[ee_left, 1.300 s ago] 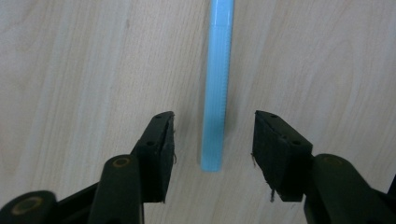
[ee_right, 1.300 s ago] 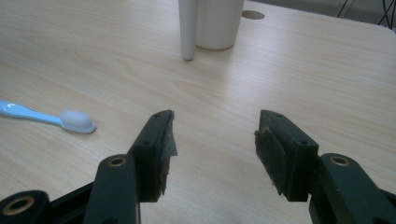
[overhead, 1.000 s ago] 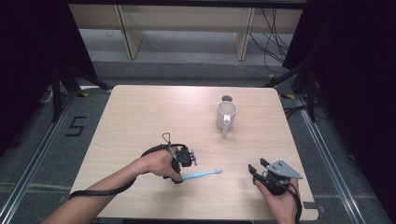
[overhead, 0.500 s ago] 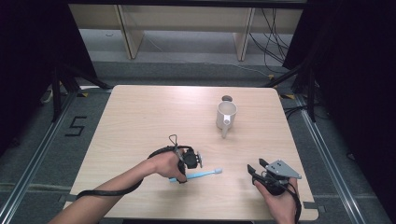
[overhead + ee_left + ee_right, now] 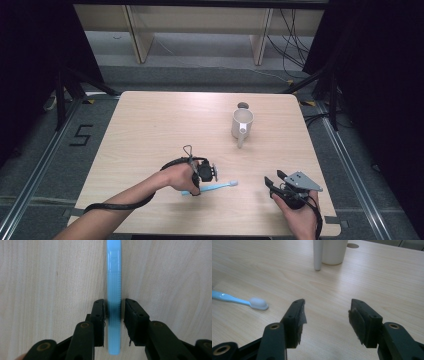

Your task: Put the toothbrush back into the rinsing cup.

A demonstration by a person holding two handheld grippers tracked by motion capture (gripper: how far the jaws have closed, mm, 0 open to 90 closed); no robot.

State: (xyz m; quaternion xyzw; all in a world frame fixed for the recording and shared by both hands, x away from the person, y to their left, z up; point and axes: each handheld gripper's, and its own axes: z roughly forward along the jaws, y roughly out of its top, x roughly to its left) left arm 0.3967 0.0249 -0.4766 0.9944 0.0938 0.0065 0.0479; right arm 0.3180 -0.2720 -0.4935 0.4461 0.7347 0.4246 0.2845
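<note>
A light blue toothbrush (image 5: 216,186) with a white head lies flat on the wooden table (image 5: 150,130) near the front edge. My left gripper (image 5: 196,188) points down over its handle end. In the left gripper view the handle (image 5: 113,285) runs between the two jaws of the left gripper (image 5: 114,305), which have just been closing; a thin gap still shows at the right pad (image 5: 130,315). My right gripper (image 5: 270,182) rests at the front right, open and holding nothing. Its view shows the right gripper (image 5: 327,307) with the brush head (image 5: 258,303) off to the left.
A white mug (image 5: 242,122) stands upright at the back right, handle toward the front; in the right gripper view the mug (image 5: 333,251) is straight ahead. A small round hole (image 5: 243,105) sits in the table behind it. Dark floor and shelving surround the table.
The left hand has shifted slightly right along the toothbrush. The right hand has stayed where it was.
</note>
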